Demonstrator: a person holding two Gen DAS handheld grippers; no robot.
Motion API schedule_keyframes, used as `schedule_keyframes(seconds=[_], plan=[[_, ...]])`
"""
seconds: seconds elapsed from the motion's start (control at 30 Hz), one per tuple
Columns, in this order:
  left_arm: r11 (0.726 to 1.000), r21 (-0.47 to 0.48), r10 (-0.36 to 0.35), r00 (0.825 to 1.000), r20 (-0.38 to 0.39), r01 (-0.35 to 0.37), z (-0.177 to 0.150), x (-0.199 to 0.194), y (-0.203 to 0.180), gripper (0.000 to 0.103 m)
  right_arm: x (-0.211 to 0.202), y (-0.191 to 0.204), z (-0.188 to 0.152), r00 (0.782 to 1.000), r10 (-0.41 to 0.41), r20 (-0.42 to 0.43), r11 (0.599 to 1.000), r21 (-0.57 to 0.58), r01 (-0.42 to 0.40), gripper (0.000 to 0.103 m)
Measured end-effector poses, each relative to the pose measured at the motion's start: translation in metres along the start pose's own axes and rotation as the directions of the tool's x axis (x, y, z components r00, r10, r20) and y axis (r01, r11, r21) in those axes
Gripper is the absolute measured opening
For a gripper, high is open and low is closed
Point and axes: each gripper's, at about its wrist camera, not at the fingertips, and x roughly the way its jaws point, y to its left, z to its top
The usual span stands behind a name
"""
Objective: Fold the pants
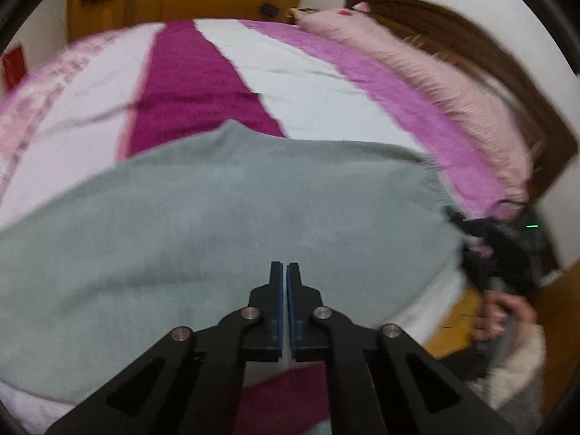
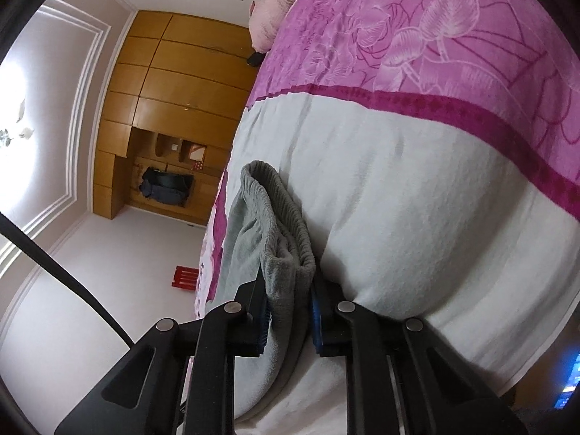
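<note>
Grey-green fleece pants (image 1: 217, 224) lie spread flat across the bed. My left gripper (image 1: 284, 272) hovers over their middle, its blue pads pressed together with no cloth showing between them. In the right wrist view the elastic waistband of the pants (image 2: 275, 217) is bunched up, and my right gripper (image 2: 290, 282) is shut on a fold of it, the fabric filling the gap between the pads. From the left wrist view, that right gripper (image 1: 507, 243) appears blurred at the pants' right edge, with a hand (image 1: 507, 315) behind it.
The bed cover (image 1: 290, 72) has white, magenta and pink stripes. A pink pillow (image 1: 417, 65) lies along the brown wooden headboard (image 1: 525, 83). A wooden wardrobe (image 2: 174, 72) and a red stool (image 2: 186, 276) stand beyond the bed.
</note>
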Motion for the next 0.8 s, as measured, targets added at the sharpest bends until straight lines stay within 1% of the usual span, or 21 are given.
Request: schedule_keyframes(seconds=[0.03,0.07,0.17,0.27,0.33,0.37,0.47,0.53,0.57,0.6,0.63,0.67,0.7,0.73,0.77,0.8], plan=[[0.999,-0.011,0.042,0.999,0.002,-0.042,0.001,0.003,0.001,0.002,0.0,0.0,0.0,1.0,0.001,-0.001,1.0,0.001,-0.001,0.015],[0.998,-0.018,0.066,0.998,-0.002,-0.066,0.001,0.007,0.003,0.002,0.0,0.0,0.0,1.0,0.001,0.0,1.0,0.002,-0.001,0.015],[0.997,-0.034,0.062,0.995,-0.072,-0.065,-0.007,0.034,0.011,0.001,-0.001,-0.003,-0.003,1.0,-0.001,-0.002,1.0,-0.005,0.001,0.015],[0.996,-0.028,0.087,0.995,-0.049,-0.089,-0.01,0.039,0.011,0.002,-0.001,0.001,-0.006,0.999,-0.029,0.016,0.999,-0.037,0.03,0.015],[0.992,-0.014,0.122,0.992,-0.043,-0.123,-0.009,0.034,0.005,0.002,-0.001,0.009,-0.009,0.998,-0.059,0.037,0.996,-0.068,0.062,0.015],[0.988,-0.005,0.153,0.988,-0.031,-0.153,-0.008,0.027,0.002,0.001,-0.002,0.013,-0.01,0.996,-0.079,0.045,0.992,-0.091,0.083,0.015],[0.981,0.014,0.195,0.98,0.043,-0.196,-0.013,0.004,-0.007,0.001,0.0,0.031,-0.014,0.986,-0.15,0.074,0.971,-0.176,0.161,0.015],[0.978,0.005,0.209,0.977,0.028,-0.21,-0.023,0.008,-0.01,0.001,0.0,0.04,-0.014,0.98,-0.186,0.075,0.957,-0.213,0.198,0.015],[0.977,0.003,0.212,0.977,-0.017,-0.212,-0.031,0.021,-0.007,0.001,-0.001,0.044,-0.014,0.977,-0.198,0.076,0.952,-0.224,0.21,0.015],[0.977,-0.001,0.212,0.977,-0.021,-0.212,-0.035,0.027,-0.005,0.001,-0.002,0.052,-0.014,0.975,-0.206,0.084,0.946,-0.238,0.221,0.015],[0.975,0.007,0.22,0.975,0.019,-0.221,-0.038,0.026,-0.006,0.001,-0.004,0.062,-0.013,0.973,-0.209,0.098,0.94,-0.255,0.228,0.015],[0.97,0.031,0.238,0.971,0.024,-0.239,-0.038,0.024,-0.01,0.001,-0.007,0.072,-0.014,0.972,-0.207,0.112,0.933,-0.276,0.23,0.015],[0.967,0.042,0.249,0.968,0.03,-0.25,-0.037,0.022,-0.013,0.001,-0.011,0.09,-0.016,0.97,-0.202,0.136,0.917,-0.323,0.236,0.015],[0.968,0.039,0.245,0.969,0.037,-0.246,-0.036,0.017,-0.014,0.001,-0.014,0.105,-0.018,0.967,-0.203,0.157,0.897,-0.365,0.248,0.015],[0.974,0.029,0.222,0.974,0.039,-0.223,-0.035,0.011,-0.012,0.001,-0.016,0.121,-0.021,0.962,-0.205,0.18,0.872,-0.413,0.263,0.015],[0.983,0.012,0.183,0.982,0.038,-0.184,-0.035,0.004,-0.009,0.001,-0.017,0.139,-0.027,0.957,-0.207,0.204,0.839,-0.467,0.28,0.015]])
